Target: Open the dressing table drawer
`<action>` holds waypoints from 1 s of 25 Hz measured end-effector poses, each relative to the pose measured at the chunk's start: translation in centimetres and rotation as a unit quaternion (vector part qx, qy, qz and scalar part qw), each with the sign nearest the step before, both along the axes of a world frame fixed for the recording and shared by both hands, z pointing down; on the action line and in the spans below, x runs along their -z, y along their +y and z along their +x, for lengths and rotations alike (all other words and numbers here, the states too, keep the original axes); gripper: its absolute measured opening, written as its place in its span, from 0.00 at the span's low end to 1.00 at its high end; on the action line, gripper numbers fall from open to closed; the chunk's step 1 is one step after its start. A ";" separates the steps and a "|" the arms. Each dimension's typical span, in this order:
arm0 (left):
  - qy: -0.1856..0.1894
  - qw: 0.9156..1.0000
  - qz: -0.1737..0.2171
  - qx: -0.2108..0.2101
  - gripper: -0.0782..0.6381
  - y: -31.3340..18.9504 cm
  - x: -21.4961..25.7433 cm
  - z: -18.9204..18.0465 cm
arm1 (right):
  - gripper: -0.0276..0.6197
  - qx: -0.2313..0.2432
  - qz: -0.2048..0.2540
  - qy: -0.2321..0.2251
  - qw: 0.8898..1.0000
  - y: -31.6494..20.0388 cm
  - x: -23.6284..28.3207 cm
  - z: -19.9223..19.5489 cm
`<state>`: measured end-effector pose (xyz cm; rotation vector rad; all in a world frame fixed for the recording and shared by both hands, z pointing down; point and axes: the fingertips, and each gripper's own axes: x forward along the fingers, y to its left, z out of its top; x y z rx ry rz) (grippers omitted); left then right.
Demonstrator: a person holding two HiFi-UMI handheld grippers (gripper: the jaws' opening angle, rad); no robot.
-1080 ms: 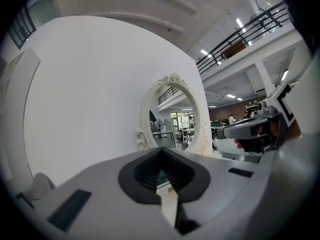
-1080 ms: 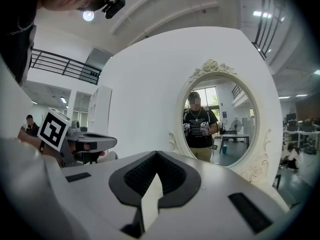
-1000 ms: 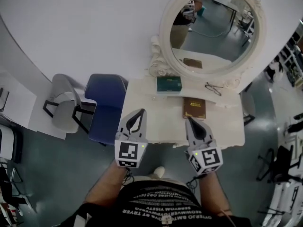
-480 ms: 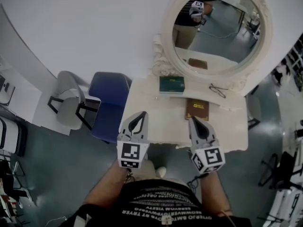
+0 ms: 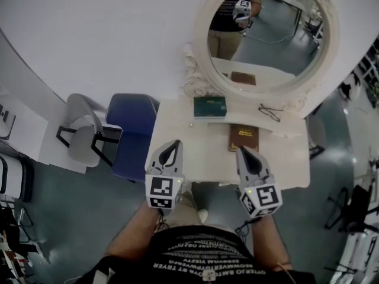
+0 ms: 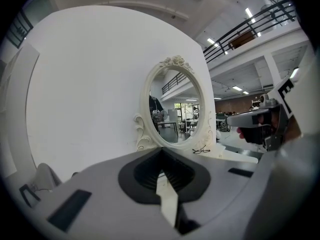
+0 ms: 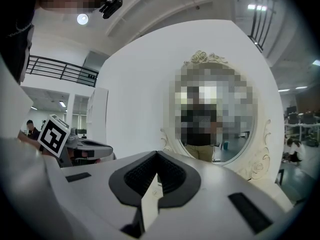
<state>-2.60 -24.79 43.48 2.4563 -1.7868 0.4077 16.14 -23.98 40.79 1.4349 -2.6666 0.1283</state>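
the cream dressing table (image 5: 177, 129) stands against a white wall straight ahead of the person, its top smooth and rounded at the corners; its drawer front cannot be made out from above. the left gripper (image 5: 174, 143) and the right gripper (image 5: 243, 151) hang over the table's front edge, each with its grey pointed jaws pressed together and nothing between them. an oval mirror (image 5: 266, 34) in a carved, scrolled frame rises at the back, with a green box (image 5: 209, 106), a brown book (image 5: 243, 137) and thin-rimmed glasses (image 5: 267, 112) lying before it. a blue padded chair (image 5: 133, 135) sits at the left.
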 end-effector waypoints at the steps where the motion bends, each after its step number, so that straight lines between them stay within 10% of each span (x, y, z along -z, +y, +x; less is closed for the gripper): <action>1: 0.000 1.000 -0.003 0.000 0.11 -0.3 -0.4 0.0 | 0.05 0.000 -0.001 0.000 1.000 -0.3 -0.1 0.1; 25: 0.016 0.995 -0.095 -0.011 0.11 -10.3 -8.1 -0.5 | 0.05 -0.009 -0.031 -0.002 0.999 -10.4 -2.6 -1.9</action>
